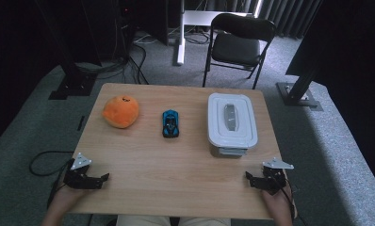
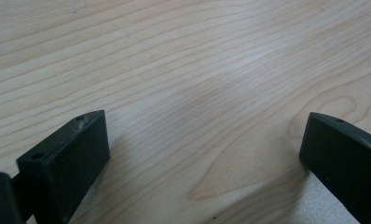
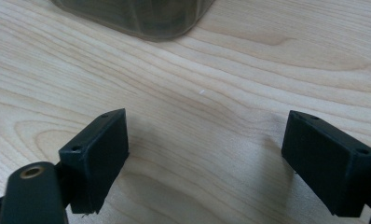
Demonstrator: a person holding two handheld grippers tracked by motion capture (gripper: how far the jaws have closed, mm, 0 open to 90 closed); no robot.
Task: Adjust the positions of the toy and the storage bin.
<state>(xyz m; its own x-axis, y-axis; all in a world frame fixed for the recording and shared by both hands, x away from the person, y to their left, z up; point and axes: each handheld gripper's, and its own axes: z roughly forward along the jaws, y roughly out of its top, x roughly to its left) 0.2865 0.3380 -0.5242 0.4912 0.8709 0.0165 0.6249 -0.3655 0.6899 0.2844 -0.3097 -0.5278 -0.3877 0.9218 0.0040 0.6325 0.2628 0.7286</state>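
High view: left gripper (image 1: 102,178) and right gripper (image 1: 249,177) rest at the table's (image 1: 176,160) near corners, tips small and dark. The lidded container (image 1: 232,123) sits just ahead of the right jaws.

Left gripper view: jaws wide, bare wood between.

Right gripper view: jaws wide, container cut off above.

grey carpet (image 1: 25,127) — black folding chair (image 1: 237,40)

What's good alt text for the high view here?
A light wooden table holds, left to right, a round orange plush toy, a small blue toy car and a white lidded plastic container. At the near edge a person's hands rest the left gripper and right gripper on the tabletop, jaws open and empty.
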